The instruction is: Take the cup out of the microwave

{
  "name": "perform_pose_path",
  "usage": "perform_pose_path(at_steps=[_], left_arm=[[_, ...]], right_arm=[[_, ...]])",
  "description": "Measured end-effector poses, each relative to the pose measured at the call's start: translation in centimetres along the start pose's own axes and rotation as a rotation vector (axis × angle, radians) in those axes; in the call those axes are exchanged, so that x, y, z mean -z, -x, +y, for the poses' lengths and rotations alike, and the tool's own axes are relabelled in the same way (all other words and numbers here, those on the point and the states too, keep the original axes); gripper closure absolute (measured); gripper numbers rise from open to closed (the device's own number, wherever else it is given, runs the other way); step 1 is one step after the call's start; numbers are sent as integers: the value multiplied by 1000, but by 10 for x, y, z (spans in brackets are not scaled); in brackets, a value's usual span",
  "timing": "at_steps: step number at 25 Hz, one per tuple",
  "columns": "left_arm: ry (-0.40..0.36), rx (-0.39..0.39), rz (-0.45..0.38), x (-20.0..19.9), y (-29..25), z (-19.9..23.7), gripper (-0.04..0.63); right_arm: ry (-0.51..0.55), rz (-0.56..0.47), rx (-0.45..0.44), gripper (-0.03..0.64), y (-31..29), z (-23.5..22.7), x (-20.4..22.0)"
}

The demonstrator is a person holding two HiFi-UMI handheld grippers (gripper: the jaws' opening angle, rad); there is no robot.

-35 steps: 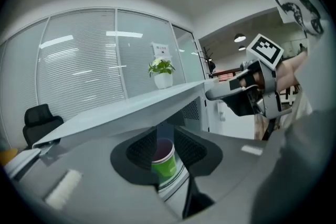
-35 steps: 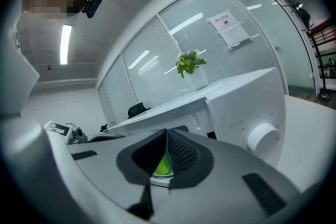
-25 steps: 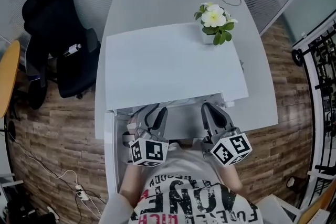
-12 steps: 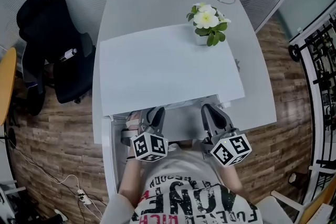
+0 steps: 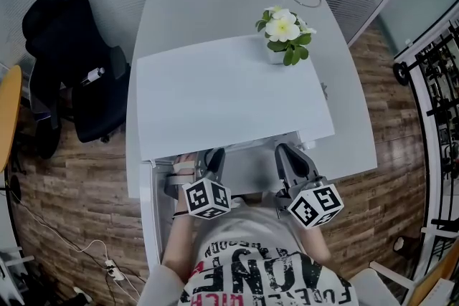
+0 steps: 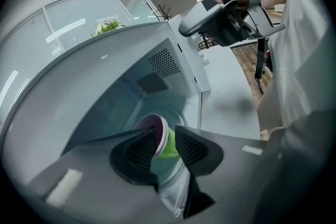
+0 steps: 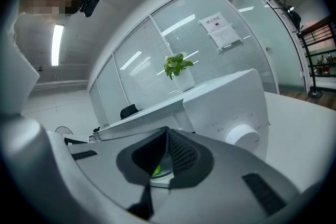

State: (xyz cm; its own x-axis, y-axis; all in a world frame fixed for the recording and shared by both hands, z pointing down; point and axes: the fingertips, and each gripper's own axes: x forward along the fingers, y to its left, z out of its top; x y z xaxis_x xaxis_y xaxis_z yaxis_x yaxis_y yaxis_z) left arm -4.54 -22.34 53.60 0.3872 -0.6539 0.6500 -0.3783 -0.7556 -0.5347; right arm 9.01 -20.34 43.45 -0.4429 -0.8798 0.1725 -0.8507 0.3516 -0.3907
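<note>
We see cup [image 6: 170,148] inside microwave [image 5: 229,93]; in left gripper view its mouth points to 10 o'clock, axis 10–4. It sits between left gripper [image 6: 164,137] jaws, which have just been opening: spread, not pinching. Right gripper [image 7: 167,153] jaws pressed together. White table [image 5: 215,11], wood floor [image 5: 79,175].

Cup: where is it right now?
In the left gripper view the cup sits inside the open microwave, centre-low in frame, between the jaws of the left hand-held gripper, which have just been opening.
</note>
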Motion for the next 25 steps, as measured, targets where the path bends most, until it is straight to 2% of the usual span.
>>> perform_pose_path(at_steps=[4, 10, 16, 25], left_arm=[[-35, 21, 20, 7, -5, -8, 479], [-45, 39, 24, 12, -7, -14, 548], [-39, 48, 16, 12, -7, -15, 554], [-46, 18, -9, 3, 2, -8, 555]], right_arm=[[-1, 4, -4, 595, -1, 1, 1], [-4, 4, 0, 595, -1, 1, 2], [-14, 3, 4, 595, 0, -1, 4], [-7, 9, 10, 595, 0, 3, 2]])
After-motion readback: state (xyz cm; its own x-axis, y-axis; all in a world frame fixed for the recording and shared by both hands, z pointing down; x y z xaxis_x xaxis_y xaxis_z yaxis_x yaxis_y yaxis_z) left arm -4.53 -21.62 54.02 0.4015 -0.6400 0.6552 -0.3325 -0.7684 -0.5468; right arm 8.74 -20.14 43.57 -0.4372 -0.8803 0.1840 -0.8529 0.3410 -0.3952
